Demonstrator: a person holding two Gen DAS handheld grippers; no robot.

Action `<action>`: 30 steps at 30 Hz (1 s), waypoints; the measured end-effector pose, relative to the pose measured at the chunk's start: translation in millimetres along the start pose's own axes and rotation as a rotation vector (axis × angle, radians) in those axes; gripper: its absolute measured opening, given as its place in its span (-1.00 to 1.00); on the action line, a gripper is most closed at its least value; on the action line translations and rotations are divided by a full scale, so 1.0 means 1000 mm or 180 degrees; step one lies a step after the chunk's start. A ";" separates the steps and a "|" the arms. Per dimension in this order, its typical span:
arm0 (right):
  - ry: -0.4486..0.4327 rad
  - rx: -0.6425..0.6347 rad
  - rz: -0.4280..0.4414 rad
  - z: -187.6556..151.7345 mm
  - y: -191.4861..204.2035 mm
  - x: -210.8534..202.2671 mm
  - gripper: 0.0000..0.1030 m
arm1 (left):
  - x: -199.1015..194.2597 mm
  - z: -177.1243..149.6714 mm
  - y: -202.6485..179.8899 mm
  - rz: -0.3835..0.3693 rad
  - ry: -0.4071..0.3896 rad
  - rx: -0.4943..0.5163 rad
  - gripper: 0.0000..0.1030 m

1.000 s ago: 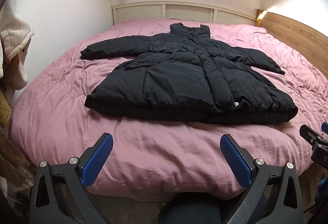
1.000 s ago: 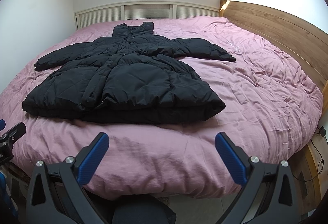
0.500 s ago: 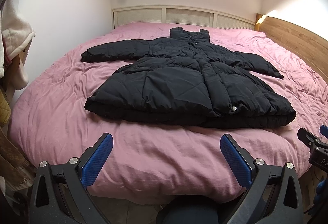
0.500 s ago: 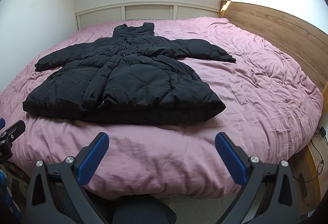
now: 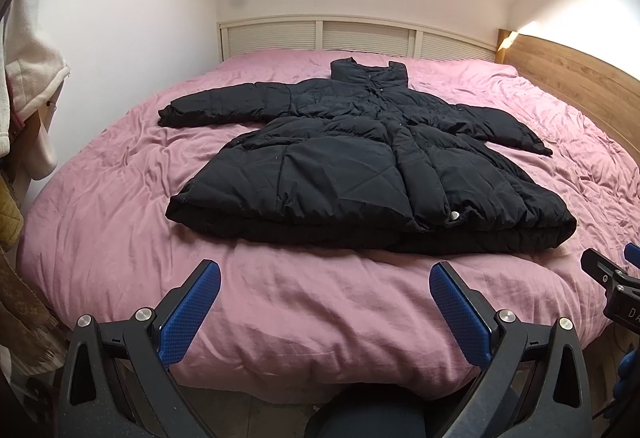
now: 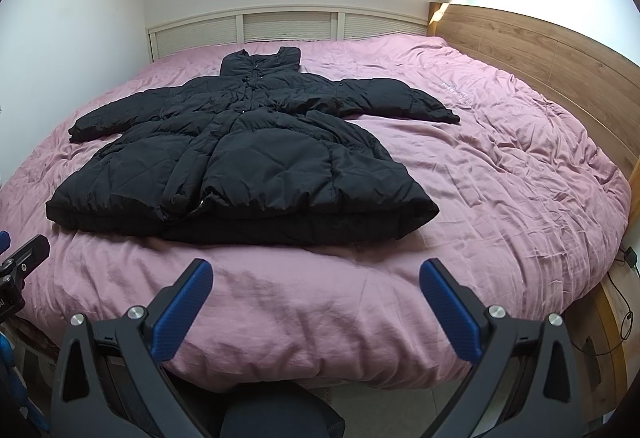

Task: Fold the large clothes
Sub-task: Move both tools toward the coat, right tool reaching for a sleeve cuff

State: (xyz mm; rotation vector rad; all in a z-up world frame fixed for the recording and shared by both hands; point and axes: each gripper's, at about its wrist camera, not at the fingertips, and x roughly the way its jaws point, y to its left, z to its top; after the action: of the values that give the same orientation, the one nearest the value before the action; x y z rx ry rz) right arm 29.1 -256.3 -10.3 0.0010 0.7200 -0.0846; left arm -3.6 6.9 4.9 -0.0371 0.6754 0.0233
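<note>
A long black puffer coat (image 5: 360,165) (image 6: 248,157) lies flat on the pink bed (image 5: 120,222) (image 6: 500,177), collar toward the far headboard, both sleeves spread out sideways, hem nearest me. My left gripper (image 5: 325,290) hangs open over the bed's near edge, short of the hem, holding nothing. My right gripper (image 6: 316,288) is likewise open and empty, in front of the hem's right half. Each gripper's body shows at the edge of the other's view.
A white slatted headboard (image 5: 360,37) runs along the far wall and a wooden panel (image 6: 540,49) along the right side. Pale garments (image 5: 28,77) hang at the left. A cable and plug (image 6: 628,258) lie by the bed's right corner. Floor shows below the mattress edge.
The left wrist view has tipped upward a little, so the coat and bed sit lower in frame and more ceiling shows. The right view is almost unchanged. Both grippers stay open.
</note>
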 end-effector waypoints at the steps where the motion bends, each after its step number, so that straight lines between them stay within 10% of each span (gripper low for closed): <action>1: -0.0005 -0.0002 -0.0005 0.001 0.000 0.000 1.00 | 0.000 0.001 0.001 -0.0006 0.0004 -0.0010 0.99; 17: -0.0289 0.0107 0.0095 0.055 -0.032 0.007 1.00 | 0.009 0.054 0.030 0.0126 -0.0112 0.0045 0.99; 30: -0.0113 0.0366 0.0286 0.152 -0.081 0.125 1.00 | 0.116 0.144 0.060 0.0393 -0.0007 -0.0335 0.99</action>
State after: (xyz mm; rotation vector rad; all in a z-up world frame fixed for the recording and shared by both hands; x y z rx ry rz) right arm 215.9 -351.3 24.0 0.1413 0.6778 -0.0400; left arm 175.2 73.6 43.2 -0.0964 0.6733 0.1775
